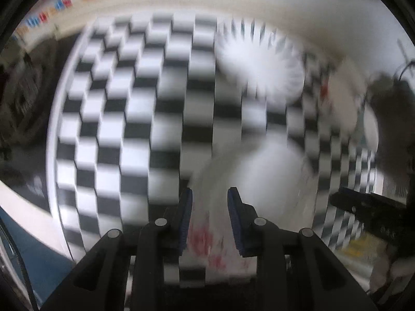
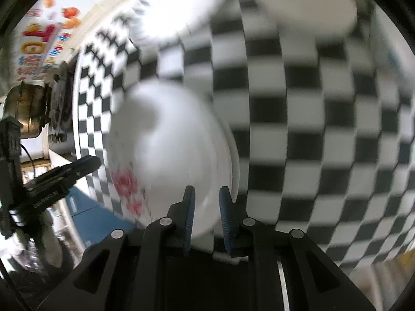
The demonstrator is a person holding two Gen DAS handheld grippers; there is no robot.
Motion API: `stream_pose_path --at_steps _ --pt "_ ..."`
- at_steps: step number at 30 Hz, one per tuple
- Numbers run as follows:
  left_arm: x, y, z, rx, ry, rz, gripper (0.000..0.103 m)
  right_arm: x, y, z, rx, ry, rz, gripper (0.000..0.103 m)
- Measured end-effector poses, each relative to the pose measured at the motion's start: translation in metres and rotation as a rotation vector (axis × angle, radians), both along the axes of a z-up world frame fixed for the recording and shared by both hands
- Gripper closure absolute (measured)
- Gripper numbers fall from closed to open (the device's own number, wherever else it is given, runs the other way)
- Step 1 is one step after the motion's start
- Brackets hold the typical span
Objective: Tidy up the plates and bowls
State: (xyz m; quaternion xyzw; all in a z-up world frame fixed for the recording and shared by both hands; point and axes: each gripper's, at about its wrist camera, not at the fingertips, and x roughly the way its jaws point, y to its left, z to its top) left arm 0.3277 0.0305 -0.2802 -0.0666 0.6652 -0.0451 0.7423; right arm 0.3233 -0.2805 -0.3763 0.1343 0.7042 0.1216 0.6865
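Observation:
Both views are motion-blurred. A white plate with red flower marks [image 1: 259,181] lies on a black-and-white checkered tablecloth [image 1: 129,129]. My left gripper [image 1: 210,202] is at the plate's near rim with the rim between its parted fingers; whether it grips is unclear. In the right wrist view the same plate [image 2: 168,142] fills the middle, and my right gripper [image 2: 206,202] has the plate's rim between its narrowly parted fingers. A white ribbed dish [image 1: 262,70] lies farther back, also seen in the right wrist view [image 2: 179,7]. Another white dish [image 2: 306,5] sits at the top right.
The other gripper shows as a black shape at the right edge [image 1: 368,212] and at the left edge [image 2: 57,178]. The table edge curves along the left [image 1: 52,155]. Colourful packaging stands at the far back [image 2: 41,44]. A blue floor area lies below the table [image 2: 88,207].

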Motion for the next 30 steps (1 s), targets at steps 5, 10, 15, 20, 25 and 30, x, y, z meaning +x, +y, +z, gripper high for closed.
stream_pose_path --at_steps 5,10,15,20,25,30 --pt "0.071 0.004 0.008 -0.022 -0.075 0.014 0.068 0.059 -0.004 0.034 -0.047 -0.186 -0.016 0.033" --pt "0.135 0.009 -0.026 -0.078 -0.02 0.008 0.068 0.145 -0.014 0.016 -0.004 -0.127 -0.072 0.033" --pt "0.178 0.005 -0.072 -0.043 0.066 -0.006 0.068 0.213 -0.013 -0.023 -0.067 -0.052 -0.053 0.035" --pt "0.193 0.004 -0.105 -0.08 0.143 -0.015 0.068 0.242 -0.008 -0.058 -0.078 0.034 -0.009 0.047" --pt "0.193 -0.009 -0.103 -0.105 0.116 -0.088 0.081 0.246 -0.006 -0.08 -0.119 0.079 0.019 0.075" --pt "0.19 -0.011 -0.102 -0.103 0.116 -0.075 0.081 0.244 0.001 -0.083 -0.141 0.095 0.051 0.091"
